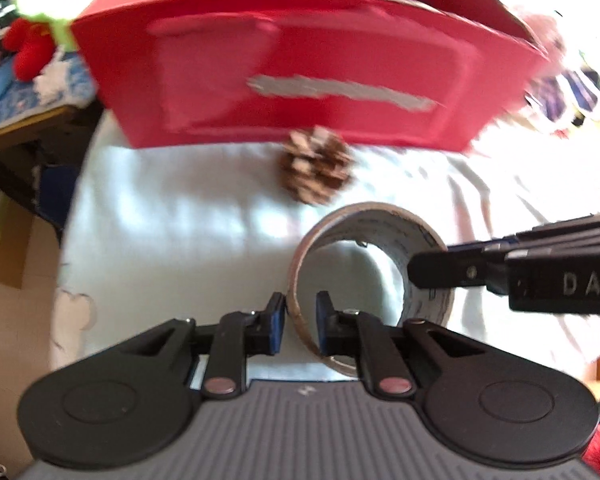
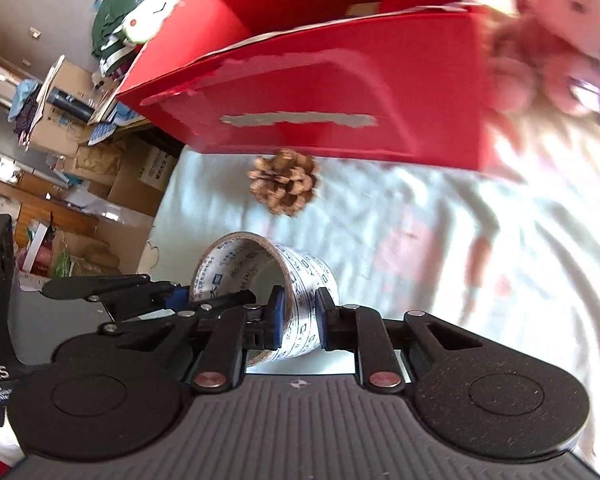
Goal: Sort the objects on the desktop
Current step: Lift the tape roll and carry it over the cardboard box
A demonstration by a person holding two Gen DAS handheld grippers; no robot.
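A roll of printed packing tape (image 1: 380,226) (image 2: 308,270) lies on its side on the white cloth (image 1: 180,220). My left gripper (image 1: 300,322) is shut on the roll's near wall, one blue pad outside and one inside. My right gripper (image 2: 299,316) is shut on the opposite wall in the same way. Each gripper shows in the other's view: the right gripper (image 1: 416,274) reaches in from the right, the left gripper (image 2: 176,296) from the left. A pine cone (image 1: 318,168) (image 2: 286,186) rests just beyond the roll, in front of an open red cardboard box (image 1: 300,72) (image 2: 320,92).
A pink teddy bear (image 2: 552,40) sits to the right of the box. A red and green plush toy (image 1: 32,48) lies off the table's left side, over stacked cardboard cartons (image 2: 132,176). The cloth (image 2: 460,220) is wrinkled to the right of the roll.
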